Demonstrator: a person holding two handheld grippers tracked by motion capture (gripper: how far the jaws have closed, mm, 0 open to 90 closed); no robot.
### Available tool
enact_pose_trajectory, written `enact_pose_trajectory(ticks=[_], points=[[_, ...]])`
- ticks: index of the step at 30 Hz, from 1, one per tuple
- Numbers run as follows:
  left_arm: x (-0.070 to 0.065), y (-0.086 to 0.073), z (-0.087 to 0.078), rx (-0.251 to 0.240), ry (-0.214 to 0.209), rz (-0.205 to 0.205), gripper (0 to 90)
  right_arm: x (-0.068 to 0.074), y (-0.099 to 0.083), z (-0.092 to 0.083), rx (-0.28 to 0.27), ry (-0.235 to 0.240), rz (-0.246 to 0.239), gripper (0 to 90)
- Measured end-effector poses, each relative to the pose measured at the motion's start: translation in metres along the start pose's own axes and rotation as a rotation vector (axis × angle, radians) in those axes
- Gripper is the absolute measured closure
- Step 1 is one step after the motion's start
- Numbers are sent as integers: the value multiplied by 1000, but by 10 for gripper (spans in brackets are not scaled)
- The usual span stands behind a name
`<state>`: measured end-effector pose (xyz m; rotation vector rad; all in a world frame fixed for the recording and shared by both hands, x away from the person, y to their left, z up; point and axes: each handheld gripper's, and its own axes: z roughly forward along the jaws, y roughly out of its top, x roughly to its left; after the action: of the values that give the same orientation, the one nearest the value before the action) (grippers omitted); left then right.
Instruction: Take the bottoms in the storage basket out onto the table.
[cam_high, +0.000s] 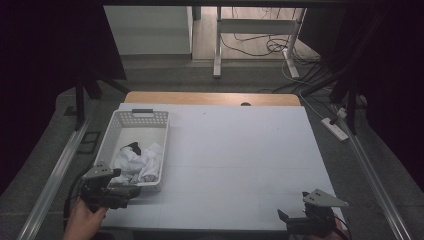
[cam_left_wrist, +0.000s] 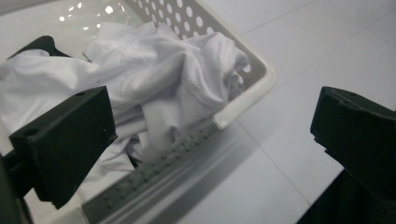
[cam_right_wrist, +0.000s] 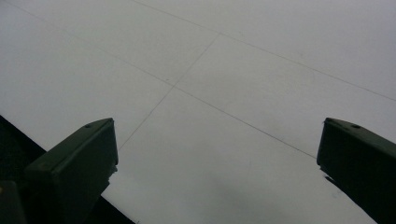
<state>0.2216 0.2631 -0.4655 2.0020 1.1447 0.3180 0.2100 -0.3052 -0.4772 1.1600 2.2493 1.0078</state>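
A white perforated basket (cam_high: 112, 131) stands at the table's left side. Crumpled white cloth (cam_high: 140, 162) and a dark piece (cam_high: 132, 147) lie in its near end. My left gripper (cam_high: 131, 190) hovers at the basket's near right corner, open and holding nothing. In the left gripper view the white cloth (cam_left_wrist: 154, 79) is heaped against the basket's rim (cam_left_wrist: 243, 105), and the left gripper (cam_left_wrist: 212, 135) has its jaws set wide apart. My right gripper (cam_high: 286, 218) sits at the table's front right edge, open. In the right gripper view the right gripper (cam_right_wrist: 217, 154) spans bare white tabletop (cam_right_wrist: 243, 70).
The white table surface (cam_high: 240, 160) spreads right of the basket, with a wooden strip (cam_high: 210, 98) along its far edge. Metal rails (cam_high: 55, 172) run beside the table. A power strip (cam_high: 336, 128) and cables lie on the floor at the far right.
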Motion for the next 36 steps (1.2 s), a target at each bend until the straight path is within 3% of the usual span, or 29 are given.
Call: enact_pose_trajectory(ticks=[13,20,36], points=[[8,11,13,46,1,22,0,0,0,1,7,3,-3,0],[12,21,18,72,39,26,0,0,0,1,7,4,-2,0],[28,42,36,143,17,31,0,0,0,1,12,6,-8,0]])
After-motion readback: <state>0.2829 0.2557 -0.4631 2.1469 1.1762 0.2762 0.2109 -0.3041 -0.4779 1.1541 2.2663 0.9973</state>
